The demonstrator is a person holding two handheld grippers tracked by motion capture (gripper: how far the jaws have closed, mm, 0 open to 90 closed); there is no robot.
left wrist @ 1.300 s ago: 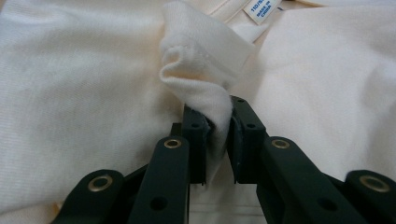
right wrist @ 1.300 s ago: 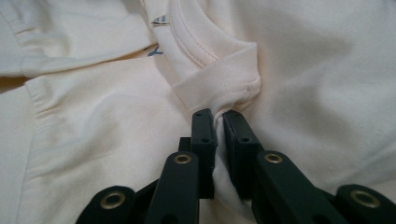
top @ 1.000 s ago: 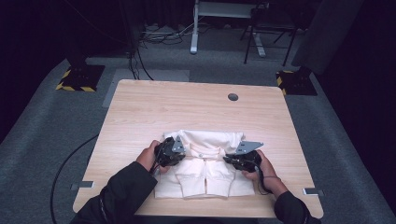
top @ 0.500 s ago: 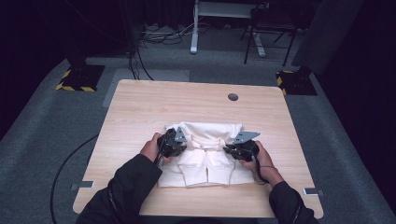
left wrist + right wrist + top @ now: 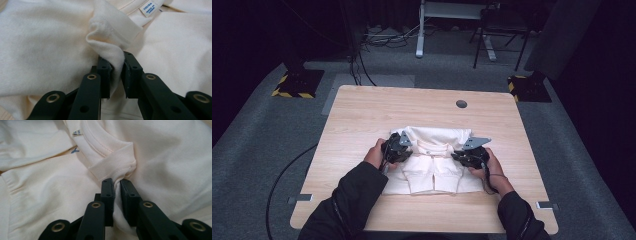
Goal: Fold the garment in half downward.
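Your left gripper point(image 5: 116, 72) has its jaws clamped on a pinched ridge of the sweatshirt point(image 5: 432, 160) beside the collar; your right gripper point(image 5: 117, 195) pinches the collar rib the same way. Likely reason: matched shoulder grips let you fold it evenly. Sweatshirt lies partly folded near the tabletop's point(image 5: 362, 115) near edge, cuffs toward you. Label point(image 5: 149, 7) shows beyond the left jaws.

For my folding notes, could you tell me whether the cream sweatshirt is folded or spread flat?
Partly folded: the cream sweatshirt lies bunched into a compact block, sleeve cuffs tucked over its front.
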